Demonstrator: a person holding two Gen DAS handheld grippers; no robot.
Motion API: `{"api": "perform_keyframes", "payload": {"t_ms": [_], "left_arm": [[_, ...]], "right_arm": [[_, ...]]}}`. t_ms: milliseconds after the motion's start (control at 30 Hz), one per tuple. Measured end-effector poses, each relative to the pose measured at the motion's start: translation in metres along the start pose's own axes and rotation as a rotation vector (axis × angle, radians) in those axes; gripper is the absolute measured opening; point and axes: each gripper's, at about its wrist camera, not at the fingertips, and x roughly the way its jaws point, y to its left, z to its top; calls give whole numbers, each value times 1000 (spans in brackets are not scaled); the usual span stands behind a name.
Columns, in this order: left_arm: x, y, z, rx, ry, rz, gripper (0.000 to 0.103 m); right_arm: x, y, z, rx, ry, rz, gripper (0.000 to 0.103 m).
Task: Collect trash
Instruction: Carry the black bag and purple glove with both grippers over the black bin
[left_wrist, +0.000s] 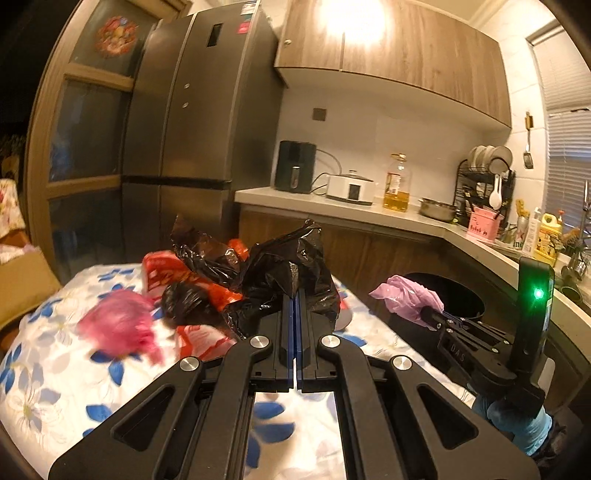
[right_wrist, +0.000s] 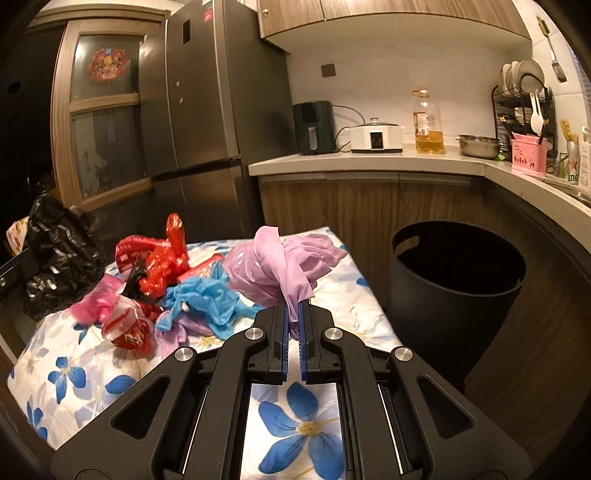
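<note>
The left gripper (left_wrist: 295, 291) has its blue-lined fingers pressed together on a crumpled black plastic bag (left_wrist: 291, 269), which stands up from the fingertips above the flower-print tablecloth (left_wrist: 48, 373). In the right wrist view the right gripper (right_wrist: 293, 314) is pinched nearly closed on a lilac plastic bag (right_wrist: 273, 266), a thin fold of it caught between the pads and the bulk bunched above the tips. From that camera, the black trash bin (right_wrist: 458, 291) stands on the floor at about 2 o'clock, just beside the table's right edge and below the counter (right_wrist: 369, 162), its mouth open upward. The remaining litter lies on the cloth at about 10 o'clock: a blue plastic bag (right_wrist: 207, 299) nearest the fingers, red wrappers (right_wrist: 162, 266) behind it, a pink bag (right_wrist: 96, 302) further left, and a red-and-white wrapper (right_wrist: 129, 328) in front. In the left wrist view the lilac bag hangs at 3 o'clock, over the bin's near rim.
</note>
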Motion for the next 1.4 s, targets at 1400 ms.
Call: {"api": "perform_keyframes", "payload": {"t_ms": [1400], "left_arm": [[191,-202,23,143,65,-457,0]], "right_arm": [[16,-174,55,100,-116,-332,5]]}}
